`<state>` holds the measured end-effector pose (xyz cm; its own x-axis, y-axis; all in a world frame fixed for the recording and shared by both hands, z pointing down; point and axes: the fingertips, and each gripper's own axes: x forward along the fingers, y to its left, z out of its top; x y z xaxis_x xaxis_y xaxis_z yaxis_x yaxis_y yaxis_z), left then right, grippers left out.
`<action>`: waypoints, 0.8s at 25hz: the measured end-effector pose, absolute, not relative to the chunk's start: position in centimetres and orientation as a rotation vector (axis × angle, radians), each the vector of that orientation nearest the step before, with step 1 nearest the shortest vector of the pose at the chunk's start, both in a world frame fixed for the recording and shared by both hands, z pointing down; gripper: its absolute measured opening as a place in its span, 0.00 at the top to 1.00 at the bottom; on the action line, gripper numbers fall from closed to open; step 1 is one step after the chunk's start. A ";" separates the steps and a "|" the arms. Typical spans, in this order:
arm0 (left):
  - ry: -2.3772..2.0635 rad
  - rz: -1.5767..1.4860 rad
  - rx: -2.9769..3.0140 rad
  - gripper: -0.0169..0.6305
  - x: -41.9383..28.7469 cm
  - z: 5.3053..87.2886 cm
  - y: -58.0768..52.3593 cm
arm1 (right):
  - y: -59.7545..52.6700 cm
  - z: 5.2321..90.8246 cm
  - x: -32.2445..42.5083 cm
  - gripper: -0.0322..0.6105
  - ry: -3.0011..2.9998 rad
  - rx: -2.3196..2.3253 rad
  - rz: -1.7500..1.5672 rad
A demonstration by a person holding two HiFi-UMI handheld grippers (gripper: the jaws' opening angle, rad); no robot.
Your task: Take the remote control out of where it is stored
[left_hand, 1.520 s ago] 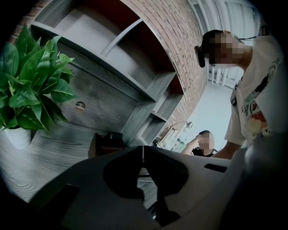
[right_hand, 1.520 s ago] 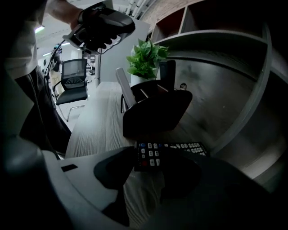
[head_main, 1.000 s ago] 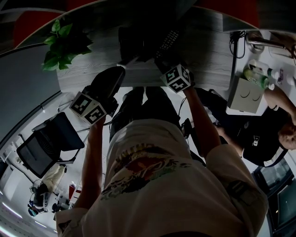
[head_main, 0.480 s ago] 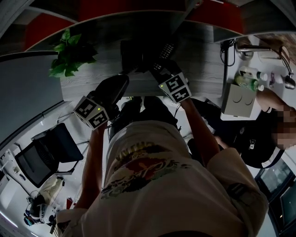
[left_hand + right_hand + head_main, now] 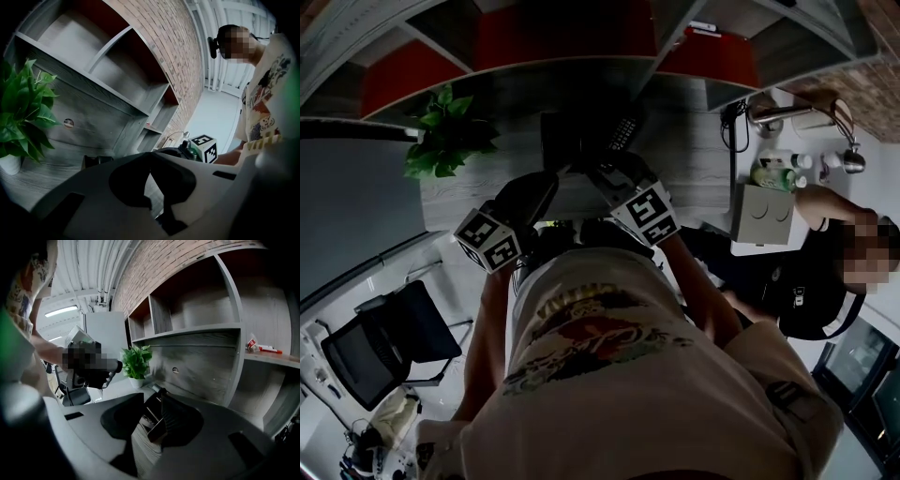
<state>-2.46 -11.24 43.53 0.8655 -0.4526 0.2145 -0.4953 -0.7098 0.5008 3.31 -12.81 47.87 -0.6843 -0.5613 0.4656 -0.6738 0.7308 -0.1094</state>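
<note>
Grasp step, as I judge it: right gripper (image 5: 605, 173), jaws apart about the remote (image 5: 174, 420) leaning in the dark holder (image 5: 561, 141) on the far desk (image 5: 698, 155), must close and lift; left gripper (image 5: 150, 161), pinched together, empty, hangs left.

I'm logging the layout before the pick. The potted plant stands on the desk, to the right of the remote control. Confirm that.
Not right. The potted plant does stand on the desk, but to the left of the remote control, not to its right. The head view shows this, and the right gripper view agrees.
</note>
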 end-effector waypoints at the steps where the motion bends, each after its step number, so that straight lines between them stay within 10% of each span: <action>1: -0.688 0.094 2.478 0.96 -2.6 43.4 -11.3 | -12.7 47.7 3.2 0.77 -2.529 0.943 0.363; 20: -0.684 0.059 2.466 0.96 -3.9 42.6 -13.9 | -12.9 44.9 0.2 0.77 -2.478 0.928 0.213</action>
<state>-3.92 -13.92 42.58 0.8679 -0.4600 0.1877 -0.4853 -0.7042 0.5182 0.23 -12.92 44.87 -0.6538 -0.5772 0.4893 -0.6522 0.7577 0.0224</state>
